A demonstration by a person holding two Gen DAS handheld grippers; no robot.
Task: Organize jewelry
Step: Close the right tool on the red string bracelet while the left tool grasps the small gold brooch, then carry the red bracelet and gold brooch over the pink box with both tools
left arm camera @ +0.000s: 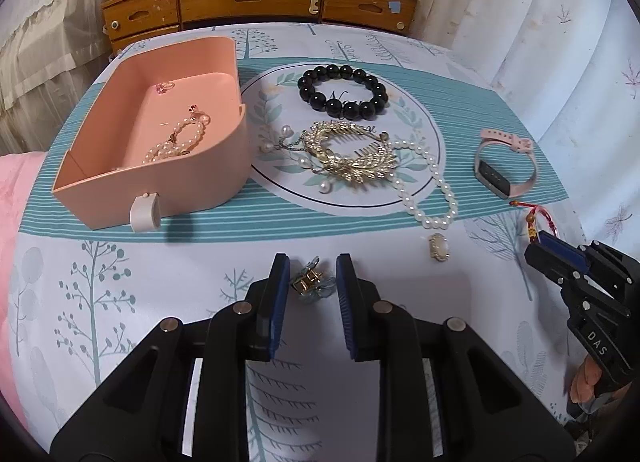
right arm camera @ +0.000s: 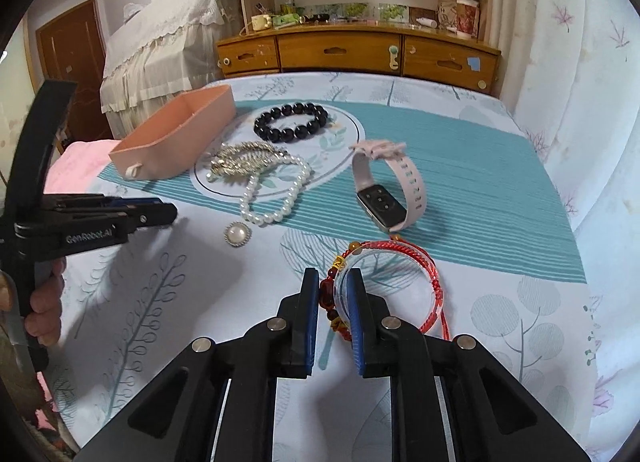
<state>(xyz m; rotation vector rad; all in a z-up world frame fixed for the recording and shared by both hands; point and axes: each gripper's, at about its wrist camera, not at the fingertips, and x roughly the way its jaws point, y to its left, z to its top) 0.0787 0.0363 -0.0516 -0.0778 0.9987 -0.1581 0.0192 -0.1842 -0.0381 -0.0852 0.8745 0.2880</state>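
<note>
**Grippers at an earring and a red bracelet**

Your left gripper (left arm camera: 309, 282) sits low over the tablecloth (left arm camera: 120, 302), fingers level and pointing toward the far dresser (left arm camera: 256, 2). Its jaws stand narrowly apart around a small gold-and-blue earring (left arm camera: 310, 281); whether the pads touch it cannot be told. The pink box (left arm camera: 168, 186) lies ahead to the left, its long axis running away from you, with pearls and a ring inside.

Your right gripper (right arm camera: 333, 290) also points forward and slightly down. Its jaws are narrow, straddling the near-left rim of the red bracelet (right arm camera: 404, 258), which lies flat on the cloth. The beaded part sits between the pads, but contact is unclear.

Beyond the bracelet, the pink watch (right arm camera: 390, 186) stands on its side, its face toward you. The pearl strand (right arm camera: 272, 198) stretches toward you from the gold comb (right arm camera: 244, 160), and the black bead bracelet (right arm camera: 291, 122) lies flat behind them. A pearl brooch (right arm camera: 239, 235) rests just beside the strand's near end.
</note>
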